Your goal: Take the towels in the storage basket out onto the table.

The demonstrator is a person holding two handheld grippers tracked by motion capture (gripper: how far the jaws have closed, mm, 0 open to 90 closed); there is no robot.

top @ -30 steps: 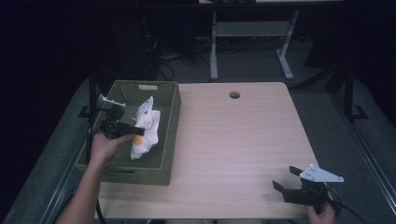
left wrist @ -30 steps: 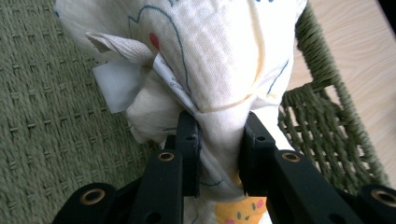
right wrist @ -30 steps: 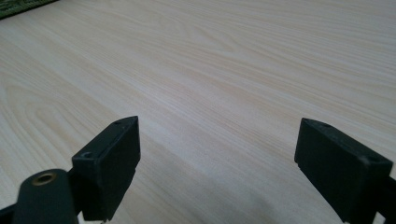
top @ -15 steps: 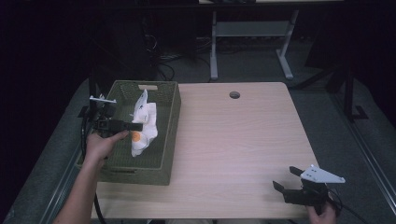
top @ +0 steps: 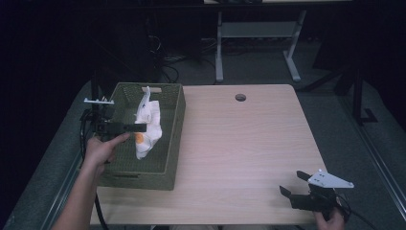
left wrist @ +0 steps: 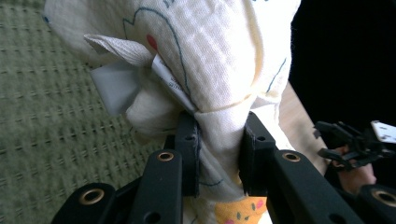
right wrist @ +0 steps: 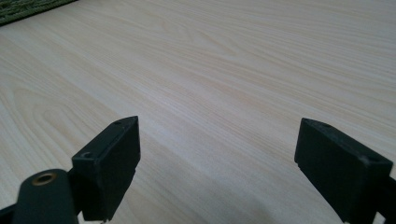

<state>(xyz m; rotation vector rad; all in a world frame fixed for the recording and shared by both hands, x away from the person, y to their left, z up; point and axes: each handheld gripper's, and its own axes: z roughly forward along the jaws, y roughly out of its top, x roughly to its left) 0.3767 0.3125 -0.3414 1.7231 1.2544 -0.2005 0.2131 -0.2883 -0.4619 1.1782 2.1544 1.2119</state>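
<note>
We work at a pale wooden table (top: 239,143) in a dark room. The green woven basket (top: 170,158) sits at its left. Above it, our left gripper (top: 139,127) clamps the white printed cloth (top: 148,122); our right gripper (top: 293,184) gapes wide.

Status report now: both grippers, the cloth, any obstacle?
Left gripper shut on cloth, raised over green basket. Right gripper open, low over table. No obstacle seen.
</note>
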